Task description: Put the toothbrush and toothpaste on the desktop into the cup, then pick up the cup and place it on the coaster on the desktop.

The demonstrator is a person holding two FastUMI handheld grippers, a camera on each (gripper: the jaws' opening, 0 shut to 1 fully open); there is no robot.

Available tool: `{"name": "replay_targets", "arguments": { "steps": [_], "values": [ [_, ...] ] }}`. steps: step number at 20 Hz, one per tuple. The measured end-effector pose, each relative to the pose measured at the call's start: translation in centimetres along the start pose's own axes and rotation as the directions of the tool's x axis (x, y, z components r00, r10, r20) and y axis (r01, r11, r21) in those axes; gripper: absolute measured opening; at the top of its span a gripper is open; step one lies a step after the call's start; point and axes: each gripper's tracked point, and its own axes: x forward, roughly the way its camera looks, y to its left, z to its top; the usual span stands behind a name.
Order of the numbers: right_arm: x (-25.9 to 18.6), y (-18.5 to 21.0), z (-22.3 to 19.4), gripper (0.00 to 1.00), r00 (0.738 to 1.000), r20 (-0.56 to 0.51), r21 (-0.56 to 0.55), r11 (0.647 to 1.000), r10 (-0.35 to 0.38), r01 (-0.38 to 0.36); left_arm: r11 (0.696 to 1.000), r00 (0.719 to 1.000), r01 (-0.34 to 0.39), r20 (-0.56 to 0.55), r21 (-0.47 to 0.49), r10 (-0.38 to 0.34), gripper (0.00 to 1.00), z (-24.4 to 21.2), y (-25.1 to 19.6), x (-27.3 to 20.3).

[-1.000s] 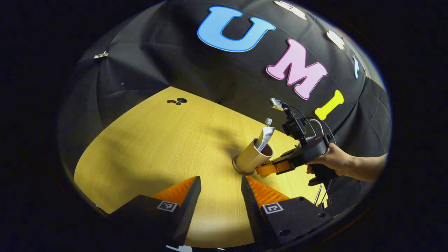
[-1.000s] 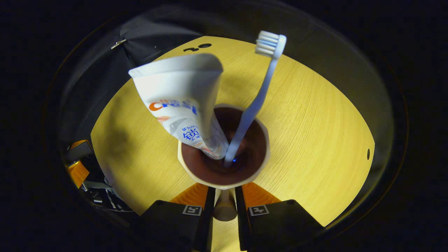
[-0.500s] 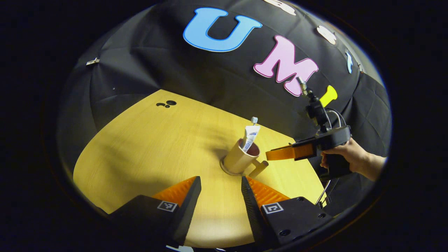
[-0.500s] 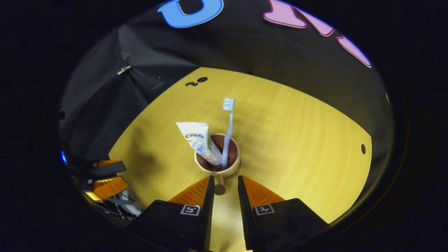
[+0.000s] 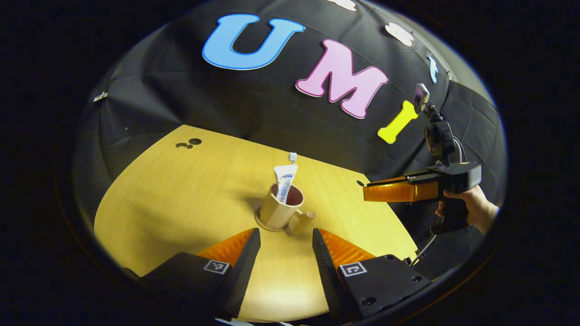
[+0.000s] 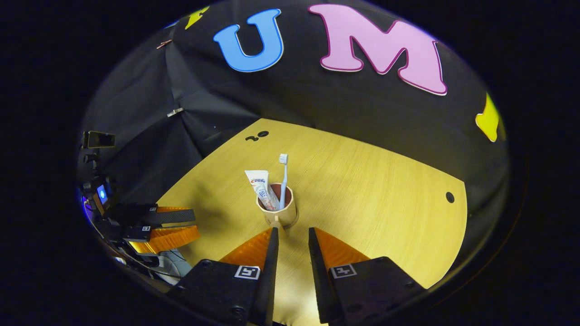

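Right gripper view: the cup (image 6: 282, 212) stands on its coaster (image 5: 264, 226) mid-tabletop (image 6: 371, 194), holding the toothpaste tube (image 6: 261, 187) and toothbrush (image 6: 283, 179). Short of the cup's handle, the right gripper (image 6: 292, 267) is empty, jaws spread. Near the cup, the left gripper (image 5: 283, 267) also has empty, spread jaws.

— What was the surface?
— A light wooden desktop (image 5: 181, 199) with cable holes near its far corners.
— And directly on it?
— A round coaster (image 5: 263, 225) near the middle, with a beige handled cup (image 5: 277, 211) standing upright on it.
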Motion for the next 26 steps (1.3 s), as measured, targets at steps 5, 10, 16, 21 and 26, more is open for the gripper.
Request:
{"name": "replay_targets", "arguments": {
  "steps": [5, 10, 16, 21, 26],
  "values": [
    [-3.0, -0.9, -0.6, 0.41, 0.998, 0.055, -0.011, 1.0, -0.018, 0.018, 0.999, 1.0, 0.024, 0.002, 0.027, -0.024, 0.73, 0.5, -2.6, 0.0],
    [-5.5, -1.2, -1.9, 0.42, 0.992, 0.124, 0.016, 0.999, -0.04, 0.038, 0.997, 1.0, 0.031, -0.002, 0.065, -0.031, 0.73, 0.8, -4.3, -0.2],
    [-7.3, -1.2, -4.2, 0.4, 0.988, 0.146, 0.041, 0.998, -0.05, 0.045, 0.993, 0.998, 0.052, -0.027, 0.107, -0.049, 0.73, -0.1, -6.1, -0.6],
    [-8.0, -0.5, -6.7, 0.58, 0.991, 0.121, 0.039, 0.998, -0.048, 0.043, 0.989, 0.997, 0.068, -0.051, 0.131, -0.062, 0.73, -1.3, -6.9, -0.9],
    [-8.3, -0.1, -7.7, 0.65, 0.992, 0.118, 0.044, 0.998, -0.048, 0.043, 0.988, 0.997, 0.056, -0.065, 0.144, -0.047, 0.75, -2.0, -7.1, -1.1]
  ]
}}
